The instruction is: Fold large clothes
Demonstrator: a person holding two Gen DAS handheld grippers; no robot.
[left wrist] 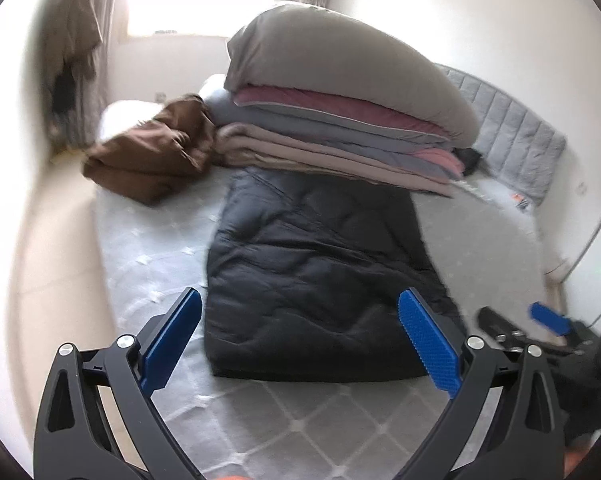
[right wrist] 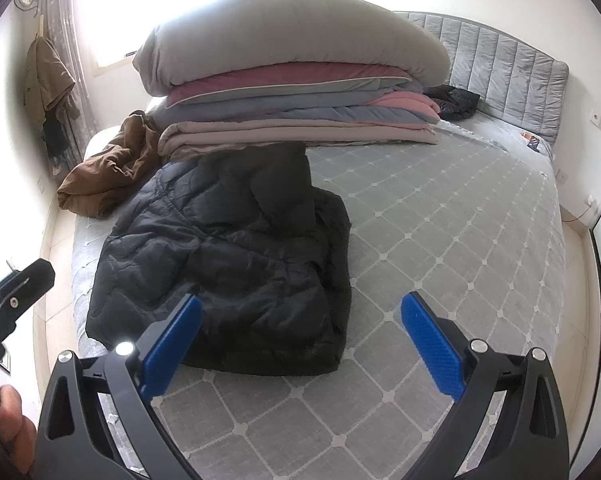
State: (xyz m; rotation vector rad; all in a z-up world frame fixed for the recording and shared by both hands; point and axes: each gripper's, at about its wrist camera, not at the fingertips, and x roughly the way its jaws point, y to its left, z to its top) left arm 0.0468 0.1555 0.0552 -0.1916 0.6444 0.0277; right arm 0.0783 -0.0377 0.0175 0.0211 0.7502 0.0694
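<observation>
A black quilted puffer jacket (left wrist: 320,268) lies folded into a long rectangle on the bed; it also shows in the right wrist view (right wrist: 236,264). My left gripper (left wrist: 300,344) is open and empty, held above the jacket's near edge. My right gripper (right wrist: 300,344) is open and empty, above the jacket's near right corner. The right gripper also shows at the right of the left wrist view (left wrist: 540,324). The left gripper shows at the left edge of the right wrist view (right wrist: 16,292).
The bed (right wrist: 440,240) has a grey diamond-pattern cover. A tall stack of folded duvets (right wrist: 292,80) sits at the far side, touching the jacket's far end. A crumpled brown garment (right wrist: 108,172) lies at the left. A grey padded headboard (right wrist: 508,68) is at the right. A coat (right wrist: 48,80) hangs on the left wall.
</observation>
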